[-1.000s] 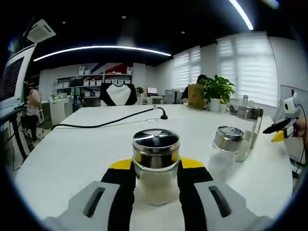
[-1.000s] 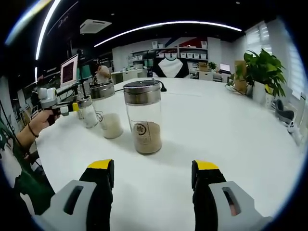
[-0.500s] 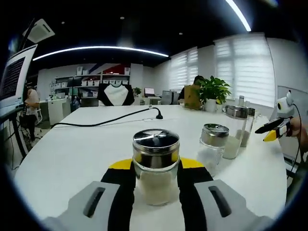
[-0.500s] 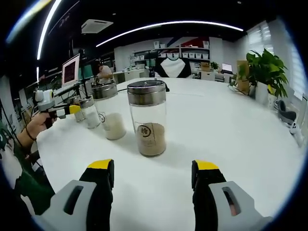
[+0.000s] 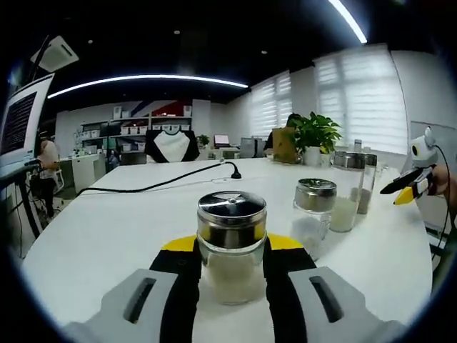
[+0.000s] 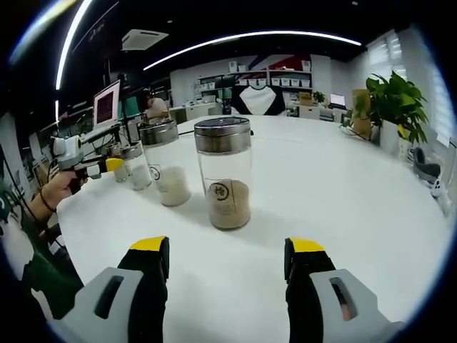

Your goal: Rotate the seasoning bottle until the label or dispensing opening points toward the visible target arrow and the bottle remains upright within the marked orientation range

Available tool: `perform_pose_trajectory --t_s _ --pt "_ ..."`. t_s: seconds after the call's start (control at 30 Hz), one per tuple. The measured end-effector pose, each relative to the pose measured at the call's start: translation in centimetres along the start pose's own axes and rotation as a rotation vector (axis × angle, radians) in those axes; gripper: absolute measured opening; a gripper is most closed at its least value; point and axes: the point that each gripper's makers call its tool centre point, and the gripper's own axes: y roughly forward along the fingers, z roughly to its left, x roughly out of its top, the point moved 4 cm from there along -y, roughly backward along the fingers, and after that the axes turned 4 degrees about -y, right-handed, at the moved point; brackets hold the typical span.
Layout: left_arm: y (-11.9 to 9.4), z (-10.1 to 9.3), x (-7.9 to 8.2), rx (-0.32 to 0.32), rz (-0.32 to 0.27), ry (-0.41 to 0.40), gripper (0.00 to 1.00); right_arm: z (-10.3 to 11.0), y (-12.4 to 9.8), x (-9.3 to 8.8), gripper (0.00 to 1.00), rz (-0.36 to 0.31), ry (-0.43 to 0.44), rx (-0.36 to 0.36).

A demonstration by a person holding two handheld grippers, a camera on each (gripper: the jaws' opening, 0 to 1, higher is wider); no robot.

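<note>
jar (image 5: 231,250): clear glass, shiny metal lid | table (image 6: 343,186): smooth white

Left gripper (image 5: 230,246): grey housings with oblong slots, black jaws tipped yellow. Right gripper (image 6: 227,257): same grey, black, yellow-capped build. Hand (image 6: 51,190) wears a dark wristband, beside green clothing.

jar label (image 6: 221,191) too small to read, jar (image 5: 230,246) base hidden

A black cable (image 5: 153,184) ran across the white table (image 5: 93,236). A potted plant (image 5: 314,137) stood at the far edge, before blinds (image 5: 364,100). A monitor (image 6: 105,104) sat left, near shelves (image 6: 282,82) along the back wall.
</note>
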Motion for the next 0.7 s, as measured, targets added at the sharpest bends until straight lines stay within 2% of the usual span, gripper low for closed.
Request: perform_pose_trajectory --t_s 0.7 --pt "0.22 0.54 -0.06 -0.035 -0.001 -0.003 0.35 0.05 0.08 -0.26 0.66 0.004 0.009 0.003"
